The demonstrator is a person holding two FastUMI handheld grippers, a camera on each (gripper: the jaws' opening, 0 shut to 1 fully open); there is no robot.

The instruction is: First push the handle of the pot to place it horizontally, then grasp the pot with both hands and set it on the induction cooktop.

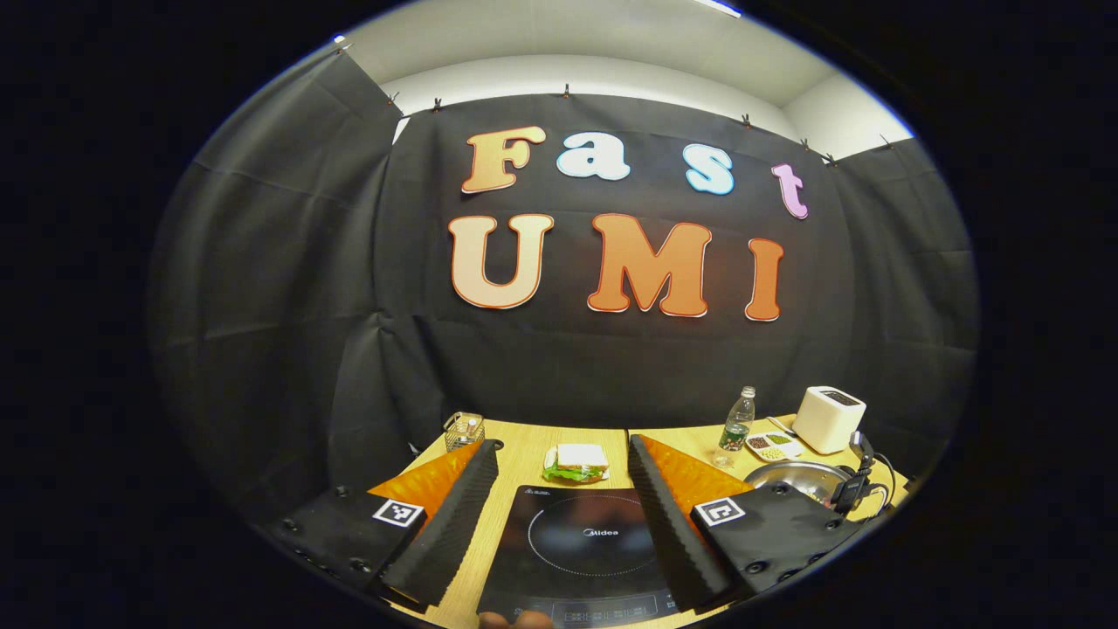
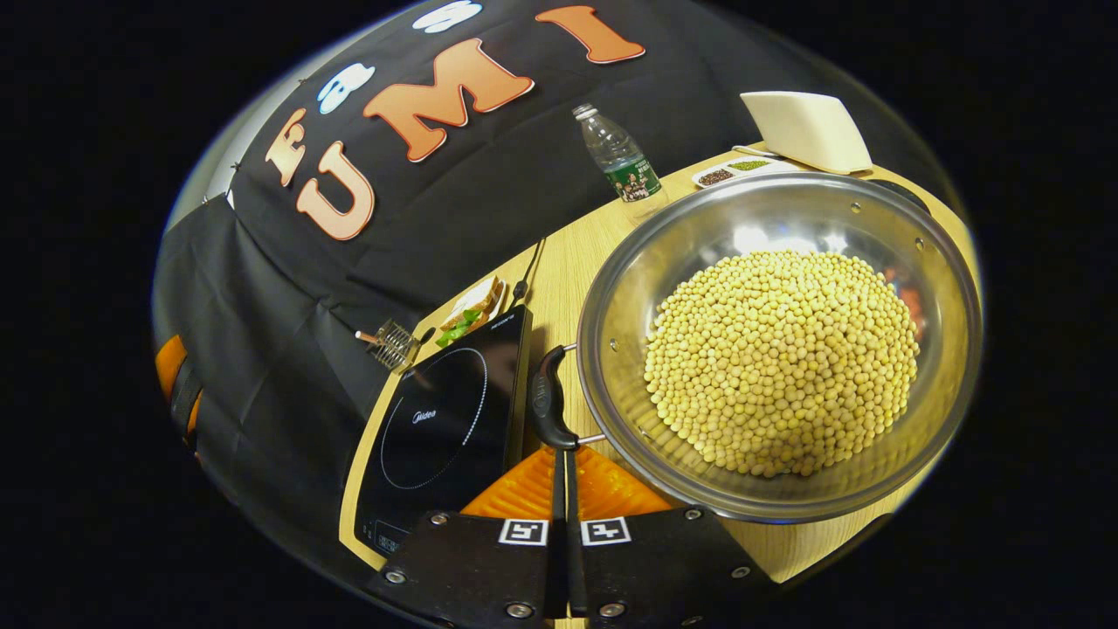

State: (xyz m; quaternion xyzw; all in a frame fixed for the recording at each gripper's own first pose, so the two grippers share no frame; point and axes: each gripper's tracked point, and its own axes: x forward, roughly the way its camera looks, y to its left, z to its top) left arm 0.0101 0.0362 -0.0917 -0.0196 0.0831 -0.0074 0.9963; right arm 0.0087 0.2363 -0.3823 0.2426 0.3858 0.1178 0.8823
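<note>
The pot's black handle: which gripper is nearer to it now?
Right. The right gripper is just below the handle; the left gripper hovers over the cooktop, the pot off to its right.

left hand-held gripper [image 1: 563,476] | ribbed fingers | square markers | black screwed plates

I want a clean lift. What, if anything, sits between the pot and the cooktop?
Nothing visible: the pot stands right beside the induction cooktop, only bare table between them. The sandwich lies behind the cooktop, off that path.

Table [image 2: 559,262] holds pot [image 2: 611,288], cooktop [image 2: 437,428] (sandwich [image 1: 576,463] behind)
</note>
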